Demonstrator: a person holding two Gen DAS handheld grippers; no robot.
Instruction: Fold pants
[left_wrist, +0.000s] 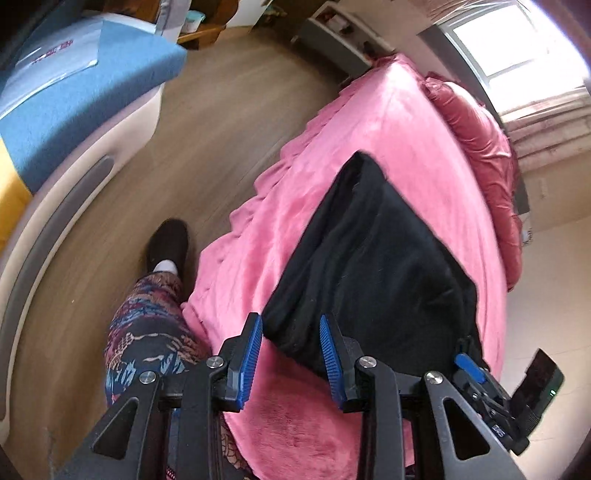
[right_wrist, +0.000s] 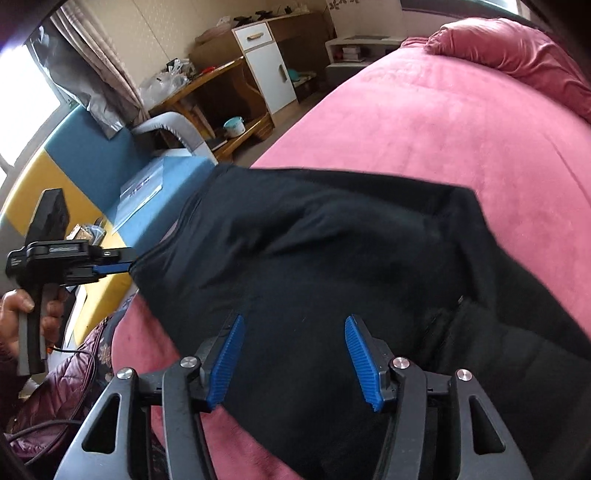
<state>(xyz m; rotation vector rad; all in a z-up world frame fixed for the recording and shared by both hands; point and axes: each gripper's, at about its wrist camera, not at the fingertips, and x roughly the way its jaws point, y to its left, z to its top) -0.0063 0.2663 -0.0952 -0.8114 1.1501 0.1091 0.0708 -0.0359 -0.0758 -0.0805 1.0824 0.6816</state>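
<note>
Black pants (left_wrist: 373, 254) lie folded on the pink bed (left_wrist: 388, 122), near its front edge. My left gripper (left_wrist: 291, 332) is open, its blue pads either side of the near corner of the pants. My right gripper (right_wrist: 293, 334) is open just above the pants (right_wrist: 314, 258), holding nothing. In the right wrist view the left gripper (right_wrist: 110, 267) sits at the left edge of the pants, a hand on its handle. The right gripper (left_wrist: 469, 365) shows at the right edge in the left wrist view.
A dark pink pillow (left_wrist: 480, 147) lies at the head of the bed. A blue and yellow sofa (left_wrist: 55, 110) stands across the wooden floor (left_wrist: 184, 147). The person's leg and black shoe (left_wrist: 168, 243) stand by the bed. A wooden desk and white cabinet (right_wrist: 266, 66) stand behind.
</note>
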